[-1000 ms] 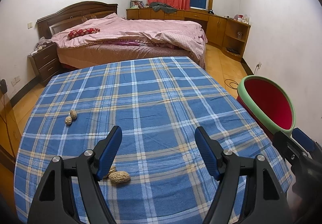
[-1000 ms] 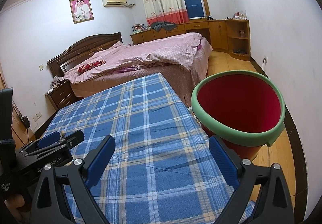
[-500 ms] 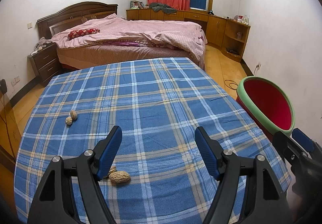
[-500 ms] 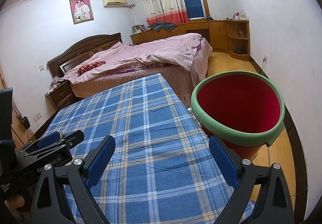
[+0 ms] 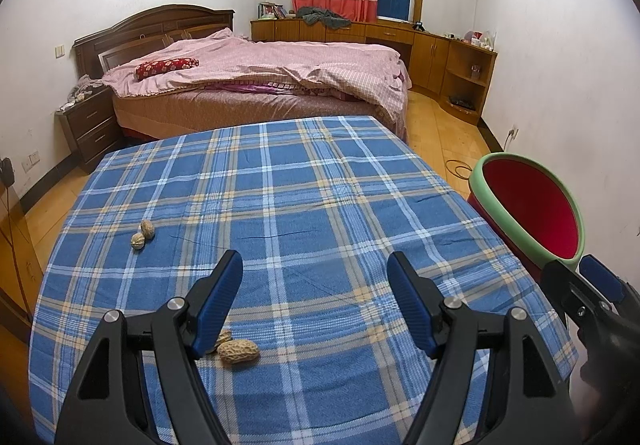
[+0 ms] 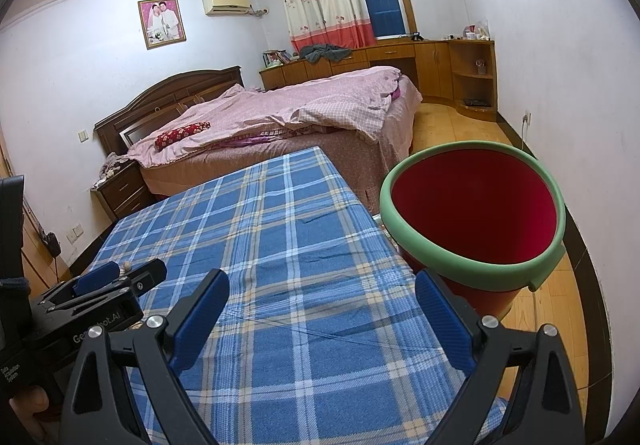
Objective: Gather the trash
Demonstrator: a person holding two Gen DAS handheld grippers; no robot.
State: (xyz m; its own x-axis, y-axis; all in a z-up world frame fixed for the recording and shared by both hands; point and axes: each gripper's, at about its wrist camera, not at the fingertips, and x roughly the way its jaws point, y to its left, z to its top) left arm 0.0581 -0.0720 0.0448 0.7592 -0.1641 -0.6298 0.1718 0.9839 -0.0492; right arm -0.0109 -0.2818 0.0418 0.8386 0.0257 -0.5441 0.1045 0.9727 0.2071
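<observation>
On the blue plaid tablecloth lie two walnuts at the left and two peanuts near the front. My left gripper hovers open above the cloth, its left finger just over the peanuts, nothing between its pads. A red bin with a green rim stands off the table's right edge. My right gripper is open and empty over the cloth's right part, beside the bin. The left gripper shows at the far left of the right wrist view.
Behind the table stands a bed with a pink quilt, a dark nightstand and wooden cabinets along the back wall. Wooden floor runs to the right of the table around the bin.
</observation>
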